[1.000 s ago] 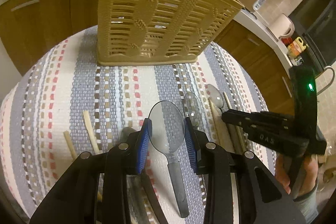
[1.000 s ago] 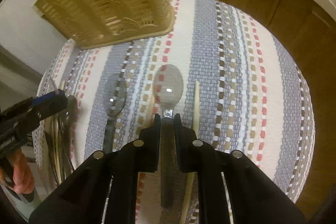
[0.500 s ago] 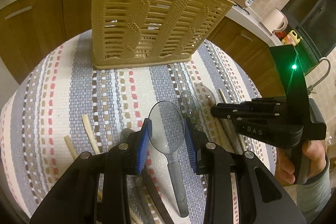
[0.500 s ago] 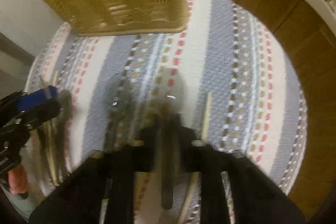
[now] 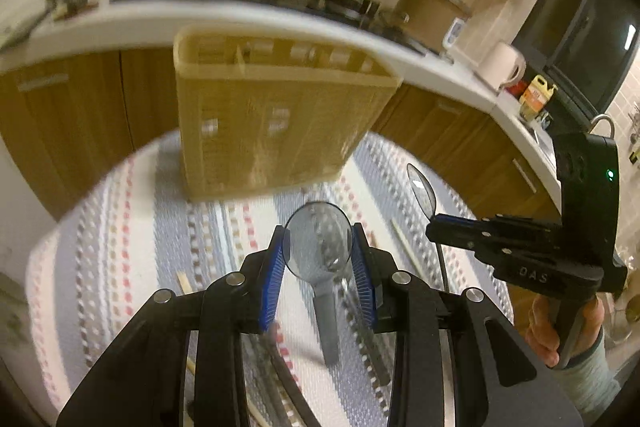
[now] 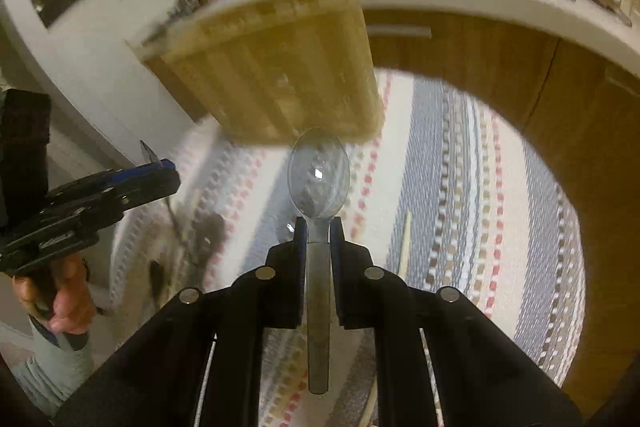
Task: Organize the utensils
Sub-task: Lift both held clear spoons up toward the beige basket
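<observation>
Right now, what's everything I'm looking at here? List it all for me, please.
Spoons: two, clear grey plastic; one gripped by its bowl, one by its handle.
Utensil basket: one, tan, upright on the cloth.
Tablecloth: one, striped grey, white, red.
Wooden sticks: several, pale, lying on the cloth.
Cooker pot: one, brown, on the counter.
Left gripper: black, blue pads.
Right gripper: black.
Hands: two, one on each grip.

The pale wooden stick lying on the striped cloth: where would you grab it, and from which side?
Take the stick around its middle, from straight above, jaws across its width: it is thin, long and lies flat on the cloth.
</observation>
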Demonstrator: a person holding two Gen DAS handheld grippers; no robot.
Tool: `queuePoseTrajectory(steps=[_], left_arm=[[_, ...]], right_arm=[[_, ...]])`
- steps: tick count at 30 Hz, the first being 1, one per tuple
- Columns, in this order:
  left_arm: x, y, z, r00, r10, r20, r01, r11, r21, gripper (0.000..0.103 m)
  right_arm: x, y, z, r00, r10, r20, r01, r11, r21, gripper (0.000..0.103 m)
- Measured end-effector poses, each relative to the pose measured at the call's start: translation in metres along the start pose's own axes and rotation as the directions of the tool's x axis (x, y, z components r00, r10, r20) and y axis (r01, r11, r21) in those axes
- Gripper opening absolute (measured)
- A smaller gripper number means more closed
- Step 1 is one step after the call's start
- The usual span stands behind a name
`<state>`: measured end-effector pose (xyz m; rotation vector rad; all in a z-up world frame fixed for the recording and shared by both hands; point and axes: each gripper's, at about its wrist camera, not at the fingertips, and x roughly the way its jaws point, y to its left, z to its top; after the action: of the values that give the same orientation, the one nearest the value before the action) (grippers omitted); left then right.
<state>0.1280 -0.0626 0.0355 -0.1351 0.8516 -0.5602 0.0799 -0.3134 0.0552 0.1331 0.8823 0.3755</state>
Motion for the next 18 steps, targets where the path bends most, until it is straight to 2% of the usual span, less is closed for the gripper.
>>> queuePoseTrajectory(steps=[5, 9, 12, 18], left_arm=[[-0.041, -0.02, 0.024, 0.992, 0.027, 0.122, -0.037, 0.997, 0.075, 0.03], [-0.075, -0.031, 0.046, 0.978, 0.034, 0.207, -0.059, 0.991, 0.118, 0.03], [-0.097, -0.035, 0.063, 0.96, 0.047, 0.275, -0.087, 0.987, 0.134, 0.03], [-0.119, -0.037, 0.102, 0.925, 0.1, 0.366, -0.166, 0.974, 0.152, 0.03]], right_arm=[[-0.027, 0.017, 0.016, 0.985, 0.024, 0.17, -0.016, 0.999, -0.045, 0.01], [-0.05, 0.032, 0.037, 0.946, 0.014, 0.323, 0.014, 0.996, -0.082, 0.01], [-0.062, 0.04, 0.057, 0.92, 0.01, 0.392, 0.027, 0.996, -0.088, 0.01], [-0.049, 0.048, 0.102, 0.876, -0.022, 0.482, 0.071, 0.994, -0.083, 0.01]])
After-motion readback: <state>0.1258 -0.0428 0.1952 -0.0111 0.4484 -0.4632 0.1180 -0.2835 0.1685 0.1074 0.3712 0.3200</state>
